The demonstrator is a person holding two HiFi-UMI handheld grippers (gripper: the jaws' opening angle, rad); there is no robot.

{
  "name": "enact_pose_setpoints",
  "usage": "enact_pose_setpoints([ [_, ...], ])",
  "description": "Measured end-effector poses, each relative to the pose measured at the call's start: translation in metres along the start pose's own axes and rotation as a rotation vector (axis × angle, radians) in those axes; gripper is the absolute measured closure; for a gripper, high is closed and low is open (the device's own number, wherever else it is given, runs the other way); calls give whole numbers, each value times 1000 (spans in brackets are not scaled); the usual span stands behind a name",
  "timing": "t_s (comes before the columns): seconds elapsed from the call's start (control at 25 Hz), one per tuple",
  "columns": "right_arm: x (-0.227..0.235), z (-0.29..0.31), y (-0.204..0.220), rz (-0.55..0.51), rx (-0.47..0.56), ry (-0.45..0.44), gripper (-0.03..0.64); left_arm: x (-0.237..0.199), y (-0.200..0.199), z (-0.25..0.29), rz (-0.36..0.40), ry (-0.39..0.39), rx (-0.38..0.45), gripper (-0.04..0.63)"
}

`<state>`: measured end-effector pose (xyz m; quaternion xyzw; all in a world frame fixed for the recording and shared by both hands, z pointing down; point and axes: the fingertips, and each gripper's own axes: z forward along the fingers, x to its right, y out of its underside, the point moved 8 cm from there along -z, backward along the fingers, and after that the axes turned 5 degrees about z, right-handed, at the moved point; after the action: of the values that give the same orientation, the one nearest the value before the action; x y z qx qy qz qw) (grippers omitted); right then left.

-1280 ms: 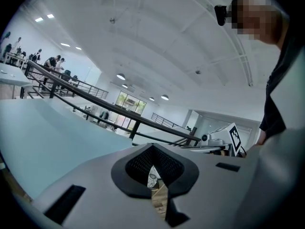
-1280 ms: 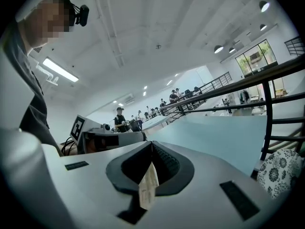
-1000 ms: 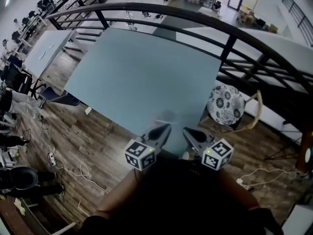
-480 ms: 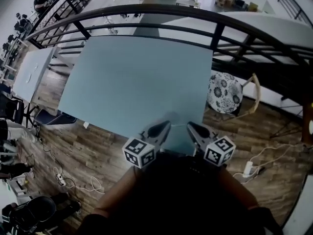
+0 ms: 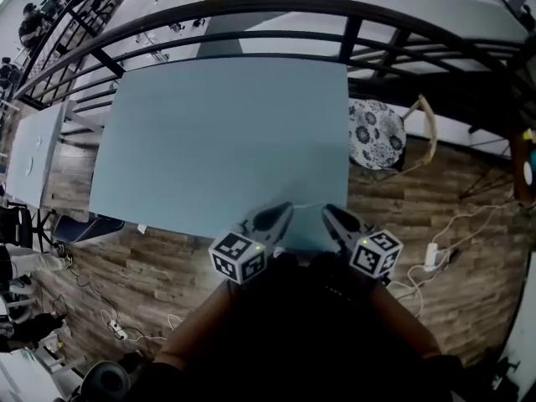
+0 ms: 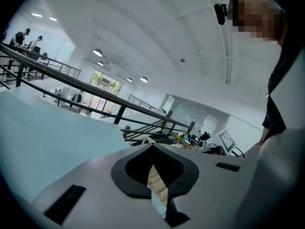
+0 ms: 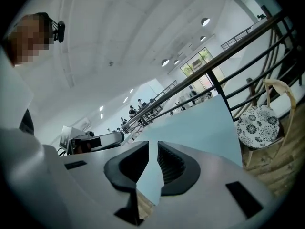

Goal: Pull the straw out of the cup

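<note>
now: l gripper (image 5: pixel 276 215) jaws closed, r gripper (image 5: pixel 334 216) jaws slightly apart, both by near edge of blue table (image 5: pixel 219 136).

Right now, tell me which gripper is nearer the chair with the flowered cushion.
Right. The right gripper sits below-left of the chair; the left gripper sits further left, beyond the right one.

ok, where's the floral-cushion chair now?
Head view, right side: the chair stands beside the blue table's right edge, near the black railing.
</note>
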<state>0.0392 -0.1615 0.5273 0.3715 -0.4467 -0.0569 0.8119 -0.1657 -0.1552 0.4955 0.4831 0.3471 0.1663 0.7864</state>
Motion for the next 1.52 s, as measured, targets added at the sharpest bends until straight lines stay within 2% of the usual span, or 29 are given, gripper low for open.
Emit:
enact_pose_setpoints([
  [0.2, 13, 10, 22, 87, -3, 49, 542, -12, 5, 8, 26, 51, -40, 584],
  [0.56, 36, 41, 64, 114, -82, 93, 529, -26, 26, 20, 39, 113, -110, 584],
  [1.12, 66, 65, 79, 171, -121, 156, 528, -40, 22, 12, 39, 95, -113, 584],
  [1.44, 66, 72, 76, 145, -128, 167, 533, -44, 24, 5, 39, 72, -109, 584],
  [1.52, 63, 74, 76, 133, -129, 164, 559, -45, 23, 2, 38, 68, -107, 584],
])
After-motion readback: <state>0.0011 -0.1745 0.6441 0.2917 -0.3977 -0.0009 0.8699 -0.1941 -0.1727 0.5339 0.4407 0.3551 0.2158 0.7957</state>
